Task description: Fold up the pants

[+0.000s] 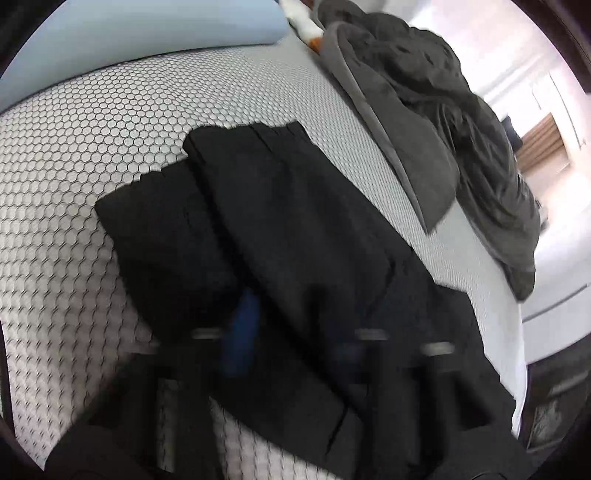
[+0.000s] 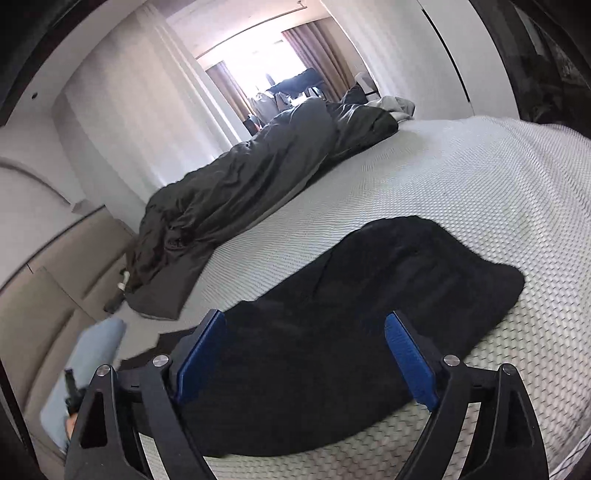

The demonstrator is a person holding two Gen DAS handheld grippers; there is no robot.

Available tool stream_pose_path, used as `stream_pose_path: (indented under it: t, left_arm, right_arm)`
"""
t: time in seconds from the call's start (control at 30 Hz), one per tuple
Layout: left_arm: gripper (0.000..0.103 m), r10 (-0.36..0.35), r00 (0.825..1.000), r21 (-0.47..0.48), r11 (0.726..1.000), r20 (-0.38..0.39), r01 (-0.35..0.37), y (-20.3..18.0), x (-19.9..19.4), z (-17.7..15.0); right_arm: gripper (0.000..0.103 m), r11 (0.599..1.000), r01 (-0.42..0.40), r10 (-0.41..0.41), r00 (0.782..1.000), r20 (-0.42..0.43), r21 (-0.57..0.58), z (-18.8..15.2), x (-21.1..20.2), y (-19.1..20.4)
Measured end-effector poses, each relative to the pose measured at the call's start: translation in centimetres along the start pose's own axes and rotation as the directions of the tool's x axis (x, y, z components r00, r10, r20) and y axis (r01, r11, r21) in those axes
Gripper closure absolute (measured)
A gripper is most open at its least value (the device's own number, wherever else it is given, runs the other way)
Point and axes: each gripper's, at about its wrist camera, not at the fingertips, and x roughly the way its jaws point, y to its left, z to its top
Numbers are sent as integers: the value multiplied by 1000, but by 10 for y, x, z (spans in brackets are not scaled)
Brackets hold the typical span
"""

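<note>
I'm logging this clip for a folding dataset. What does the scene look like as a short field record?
surface: white honeycomb-textured mattress cover
garment: black fabric pants, lying flat, legs side by side
other bedding: crumpled dark grey duvet; light blue pillow
left gripper: blurred over the pants; open or shut unclear
right gripper: open, blue pads apart above the pants
fold progress: cannot tell
</note>
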Motion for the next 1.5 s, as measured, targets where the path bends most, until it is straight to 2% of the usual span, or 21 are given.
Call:
stream_pose_path:
  t: [0.13, 0.3, 0.37, 0.43, 0.47, 0.53, 0.57, 0.6, 0.67, 0.77, 0.83, 0.87, 0.9, 0.93, 1.03, 1.1, 1.23, 1.33, 1.37, 1.4, 1.5]
  left_arm:
    - [103, 1, 998, 84, 996, 64, -7, 3, -23, -9]
    - [103, 55, 995, 92, 994, 82, -62, 18, -52, -20]
    - [103, 117, 992, 104, 987, 41, -121, 19, -45, -17]
    - [97, 98, 995, 45, 994, -1, -98, 26, -45, -18]
    - [92, 73, 997, 22, 997, -5, -73, 29, -52, -21]
    - [72, 57, 998, 11, 998, -8, -56, 31, -65, -30]
    - [56, 26, 1000, -4, 1000, -8, -26, 33, -74, -37]
    - [45, -1, 1000, -25, 1000, -2, 1, 35, -80, -43]
    - [44, -62, 998, -44, 997, -8, 61, 32, -81, -52]
    - [44, -89, 994, -64, 994, -68, 84, 26, -57, -51]
    - [44, -89, 994, -104, 991, -57, 83, 23, -42, -48]
    - [60, -93, 995, -119, 989, -28, 89, 22, -39, -45]
    - [89, -85, 996, -115, 990, -17, 83, 19, -39, -42]
    - [98, -67, 998, -109, 992, -11, 65, 18, -39, -40]
    - [101, -111, 993, -116, 987, 38, 114, 21, -54, -39]
    - [101, -109, 992, -74, 991, 66, 114, 18, -68, -43]
    - [101, -97, 992, -36, 994, 78, 100, 24, -84, -51]
    - [101, -96, 994, -66, 993, 51, 100, 33, -83, -52]
    - [101, -90, 995, -66, 993, 48, 93, 32, -81, -53]
    - [101, -85, 995, -60, 994, 51, 88, 35, -81, -53]
    - [101, -90, 994, -49, 994, 67, 94, 41, -96, -62]
  right_arm:
    - [14, 997, 81, -81, 997, 16, 9, 1, 3, -26]
    - [14, 995, 92, -91, 996, -16, 42, 1, 14, -42]
    - [14, 995, 92, -92, 995, -25, 25, -3, 16, -40]
    - [14, 997, 76, -76, 997, -32, 13, -5, 19, -37]
    - [14, 997, 74, -74, 997, -29, 3, -7, 17, -36]
    - [14, 997, 77, -77, 997, -27, -6, -10, 12, -37]
    - [14, 997, 76, -76, 997, -27, -4, -10, 9, -40]
    - [14, 997, 75, -75, 997, -26, 2, -9, 8, -42]
    - [14, 996, 77, -76, 997, -29, 35, -9, 4, -51]
    - [14, 992, 56, -51, 997, -52, 109, -10, 4, -67]
    - [14, 988, 36, -26, 997, -69, 147, -11, 6, -75]
    - [14, 986, 34, -21, 996, -83, 161, -13, 7, -79]
    - [14, 985, 37, -22, 996, -92, 169, -13, 8, -82]
    - [14, 983, 40, -21, 994, -106, 181, -14, 9, -87]
    - [14, 965, 79, -48, 991, -128, 250, -17, 9, -113]
    - [14, 938, 106, -60, 987, -148, 329, -19, 11, -135]
    - [15, 862, 17, 71, 985, -155, 507, -28, 30, -165]
    - [29, 854, -40, 111, 988, -106, 519, -20, 51, -166]
    - [51, 851, -51, 127, 986, -111, 523, -19, 61, -165]
    - [81, 847, -49, 135, 983, -124, 530, -20, 69, -165]
    - [90, 834, -25, 115, 985, -128, 552, -26, 73, -163]
